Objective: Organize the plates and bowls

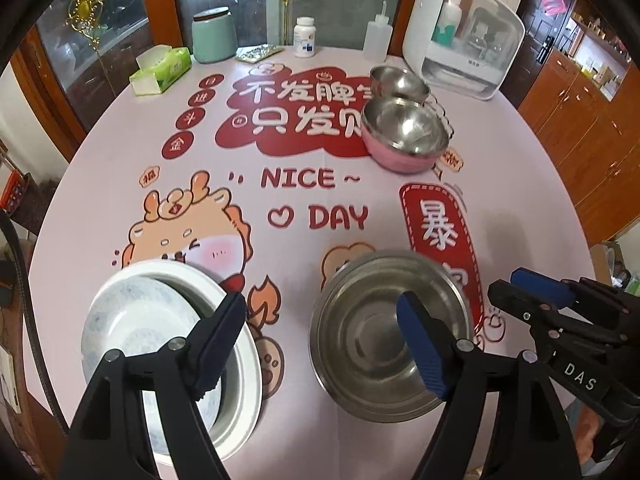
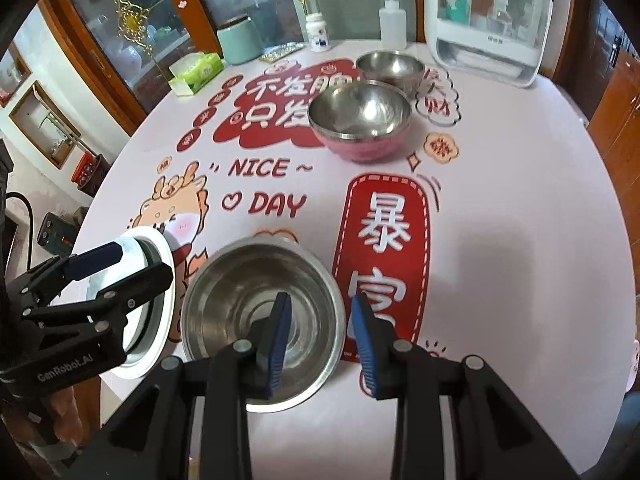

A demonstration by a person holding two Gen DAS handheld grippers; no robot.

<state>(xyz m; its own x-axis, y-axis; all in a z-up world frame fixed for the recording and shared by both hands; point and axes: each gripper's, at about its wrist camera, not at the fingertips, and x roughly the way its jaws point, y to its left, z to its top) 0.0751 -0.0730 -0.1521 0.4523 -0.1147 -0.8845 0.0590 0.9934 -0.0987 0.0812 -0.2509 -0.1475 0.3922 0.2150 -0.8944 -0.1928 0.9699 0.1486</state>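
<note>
Two white plates sit nested at the near left of the table, a patterned plate [image 1: 132, 320] lying tilted in a plain white plate [image 1: 180, 270] [image 2: 154, 240]. A large steel bowl [image 1: 360, 320] [image 2: 240, 288] rests to their right. Farther back stand a pink-sided steel bowl [image 1: 404, 132] [image 2: 360, 116] and a smaller steel bowl [image 1: 398, 84] [image 2: 390, 66]. My left gripper [image 1: 320, 336] [image 2: 146, 262] hangs open and wide above the gap between plates and large bowl, holding nothing. My right gripper [image 2: 322, 332] [image 1: 503, 285] is open above that bowl's right rim, pads clear of it.
The round table [image 1: 520, 200] wears a pink printed cloth. Along its far edge are a tissue box [image 1: 162, 70], a green jar [image 1: 214, 34], a pill bottle [image 1: 305, 36], a squeeze bottle [image 1: 378, 38] and a white countertop appliance [image 1: 464, 40]. Wooden cabinets surround the table.
</note>
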